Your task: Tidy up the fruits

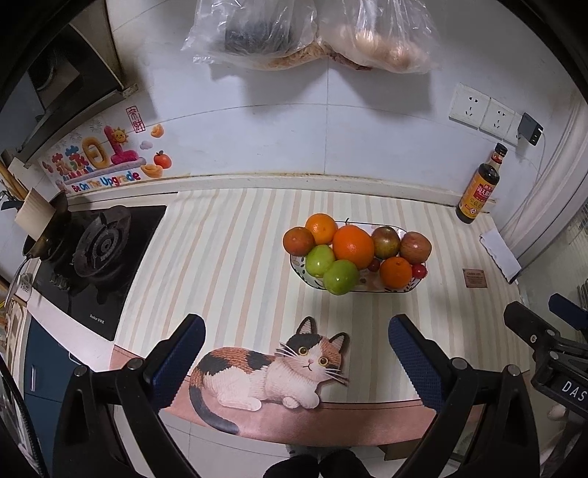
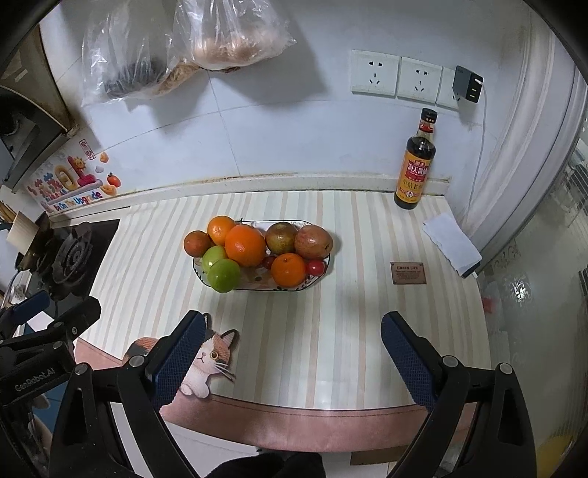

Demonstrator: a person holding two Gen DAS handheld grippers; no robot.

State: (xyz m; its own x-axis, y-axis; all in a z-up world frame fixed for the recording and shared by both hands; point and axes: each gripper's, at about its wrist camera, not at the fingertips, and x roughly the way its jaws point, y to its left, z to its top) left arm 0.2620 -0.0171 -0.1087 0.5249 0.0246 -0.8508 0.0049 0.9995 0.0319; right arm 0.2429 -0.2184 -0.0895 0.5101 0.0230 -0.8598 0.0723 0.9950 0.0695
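Observation:
A patterned oval fruit dish stands mid-counter on the striped mat. It holds oranges, green apples, reddish apples and small red cherry tomatoes. My left gripper is open and empty, held over the mat's front edge near the cat picture. My right gripper is open and empty, in front of the dish. Each gripper shows at the edge of the other's view.
A dark sauce bottle stands at the back right by the wall sockets. A gas hob with a pan lies to the left. Plastic bags hang on the wall. A folded white cloth lies at the right.

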